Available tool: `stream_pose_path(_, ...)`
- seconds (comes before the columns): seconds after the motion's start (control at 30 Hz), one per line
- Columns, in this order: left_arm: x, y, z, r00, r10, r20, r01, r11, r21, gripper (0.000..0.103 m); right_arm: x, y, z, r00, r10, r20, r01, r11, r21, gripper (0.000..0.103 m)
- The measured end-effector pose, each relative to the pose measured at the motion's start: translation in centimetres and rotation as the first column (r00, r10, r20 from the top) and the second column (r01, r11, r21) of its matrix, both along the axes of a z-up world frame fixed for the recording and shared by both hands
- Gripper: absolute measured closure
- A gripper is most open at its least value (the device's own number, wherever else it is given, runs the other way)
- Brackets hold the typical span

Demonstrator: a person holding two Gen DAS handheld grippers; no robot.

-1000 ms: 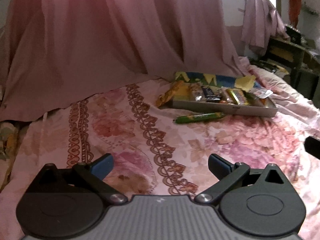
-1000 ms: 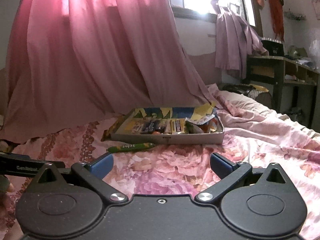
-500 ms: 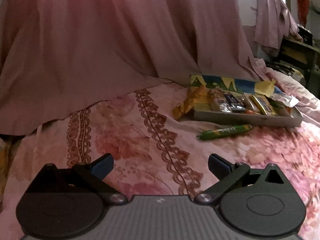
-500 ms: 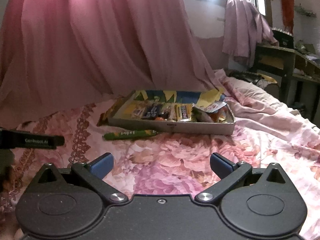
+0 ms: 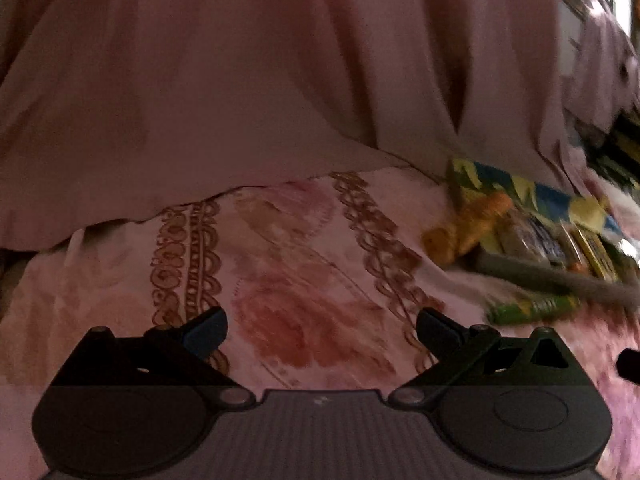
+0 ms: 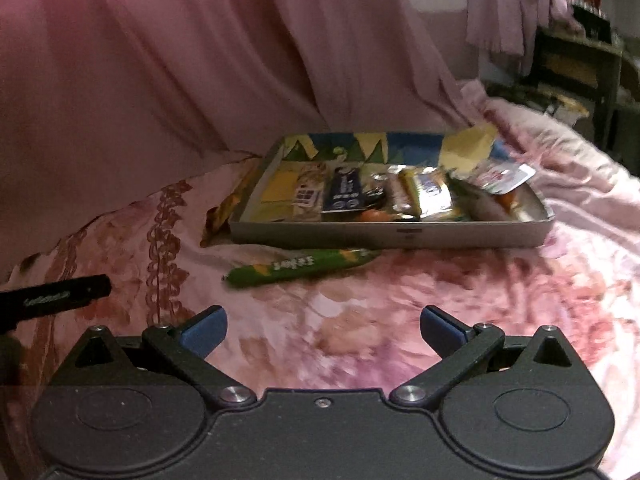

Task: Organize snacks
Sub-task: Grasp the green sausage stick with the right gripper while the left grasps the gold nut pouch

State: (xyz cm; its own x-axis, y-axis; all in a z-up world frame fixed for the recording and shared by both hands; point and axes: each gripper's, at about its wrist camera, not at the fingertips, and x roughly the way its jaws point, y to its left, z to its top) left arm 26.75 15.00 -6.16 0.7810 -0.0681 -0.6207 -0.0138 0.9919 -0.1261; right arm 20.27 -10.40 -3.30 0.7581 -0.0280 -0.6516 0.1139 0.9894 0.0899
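A shallow grey tray [image 6: 392,236] with a colourful lining holds several snack packets and sits on the pink floral bedspread. A green snack stick [image 6: 300,268] lies on the bed just in front of the tray. An orange-yellow wrapper [image 6: 224,212] lies against the tray's left side. My right gripper [image 6: 322,330] is open and empty, short of the green stick. My left gripper [image 5: 322,330] is open and empty, over bare bedspread; the tray [image 5: 540,276], green stick [image 5: 532,308] and wrapper [image 5: 464,232] sit to its right.
A pink curtain [image 6: 180,80] hangs behind the bed. A dark wooden desk [image 6: 576,64] stands at the far right. The left gripper's tip [image 6: 56,298] shows at the left edge of the right wrist view.
The left gripper has swung left, so the tray and green stick slid to the right edge of its view. The right gripper has moved closer to the tray and stick. Both stay open.
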Motion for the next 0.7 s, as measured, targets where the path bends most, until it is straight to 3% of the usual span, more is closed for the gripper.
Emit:
stream_pose_path(0.2,2.0,1.6,0.6,0.999,0.027,0.017,-0.026,0.998,-0.056,0.0,6.1,1.0,-1.4,0.986,-0.128,-0.106,0.14,0.983,0.117,0.001)
stream_pose_path(0.4,2.8,2.1,0.6,0.999,0.034,0.02,-0.032,0.996,-0.087,0.0,10.8,2.5,-3.0,0.955,-0.236,-0.178,0.253,0.964,0.077,0.001)
stream_pose_path(0.7,3.2,2.0,0.6,0.998,0.061,0.028,-0.059,0.996,-0.071,0.0,13.5,2.8,-5.6,0.915,-0.309,-0.259,0.34,0.937,0.083,0.001)
